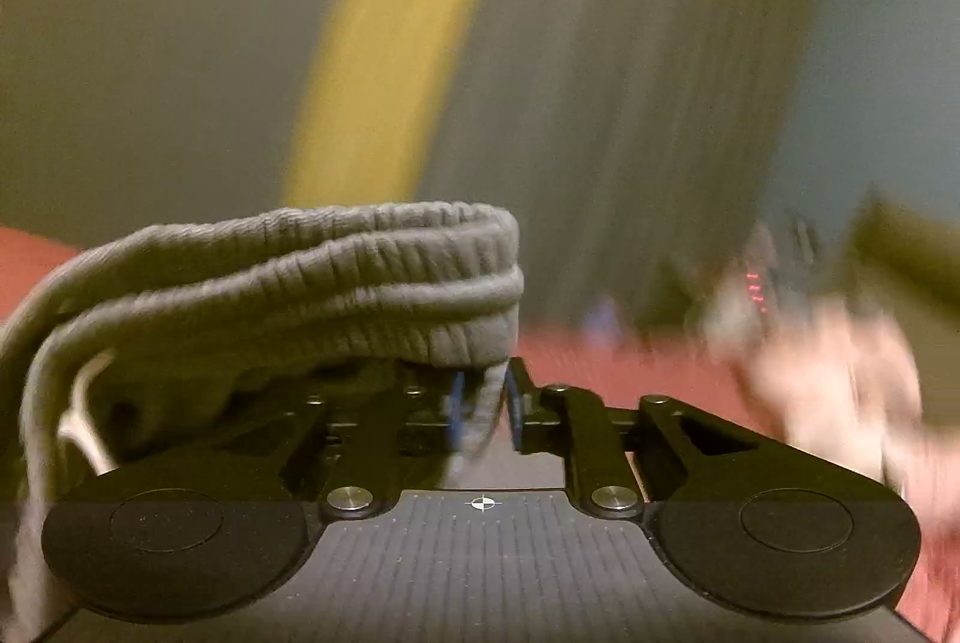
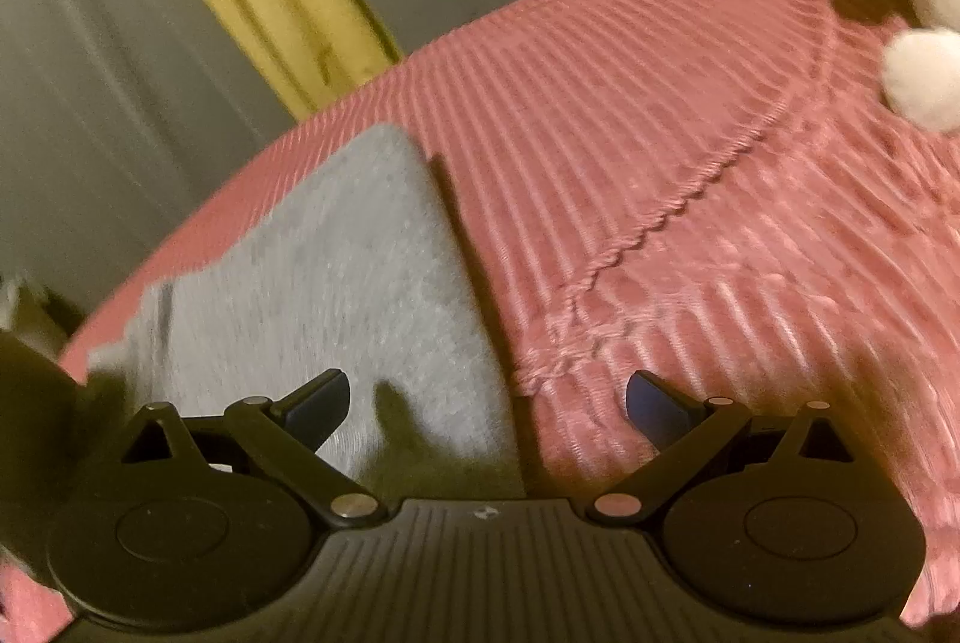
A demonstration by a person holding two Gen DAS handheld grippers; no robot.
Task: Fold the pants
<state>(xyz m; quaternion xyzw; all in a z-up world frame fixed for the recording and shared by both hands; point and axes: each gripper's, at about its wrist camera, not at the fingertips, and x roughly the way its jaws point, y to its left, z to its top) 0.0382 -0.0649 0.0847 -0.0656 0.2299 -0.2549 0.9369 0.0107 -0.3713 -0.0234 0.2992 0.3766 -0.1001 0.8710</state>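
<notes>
My right tool [image 2: 487, 400], jaws wide apart, hovers over grey pants [image 2: 312, 283] lying on a pink ribbed bedspread [image 2: 660, 151].

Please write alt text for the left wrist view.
The left tool is shut on grey fabric of the sweatpants, whose ribbed waistband bunches just above it. Behind lie a red bedspread and a blurred background.

matte black left gripper [image 1: 480, 403] and right gripper [image 2: 487, 403], silver pivot screws, blue pads
</notes>
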